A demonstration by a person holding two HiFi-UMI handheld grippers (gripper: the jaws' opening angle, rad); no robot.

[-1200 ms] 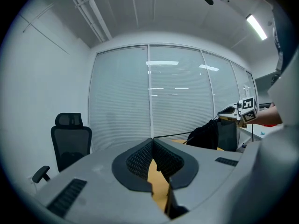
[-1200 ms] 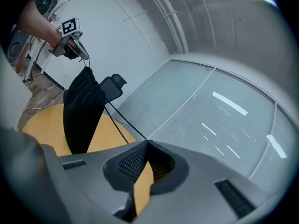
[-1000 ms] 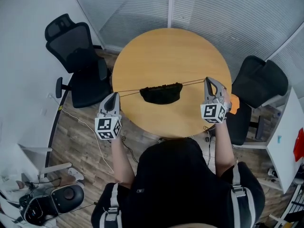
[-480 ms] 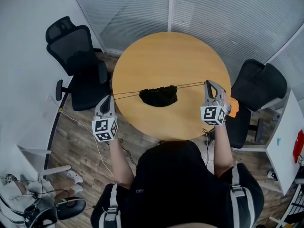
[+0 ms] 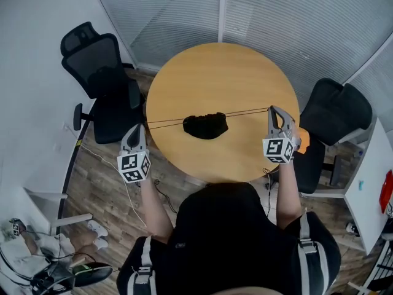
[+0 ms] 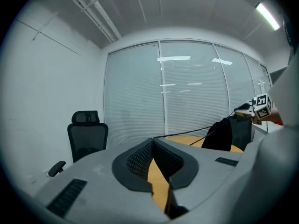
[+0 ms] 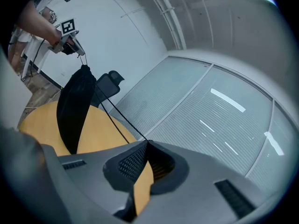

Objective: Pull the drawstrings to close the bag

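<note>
Clamping taut drawstrings [image 5: 164, 121], left gripper [image 5: 136, 128] and right gripper [image 5: 272, 110] jaws closed; best pull apart evenly, level, cinching bag [image 5: 206, 125].

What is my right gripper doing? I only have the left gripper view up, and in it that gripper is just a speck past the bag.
Observer: The right gripper view shows the right gripper shut on the drawstring, pinched at its very tip.
Operator: Slack or taut on that side?
Observer: Taut. Two strands run straight from it to the black bag.
Operator: Where does the bag sit between my grippers?
Observer: In the head view it is roughly midway between the right gripper and the left gripper, over the round table.
</note>
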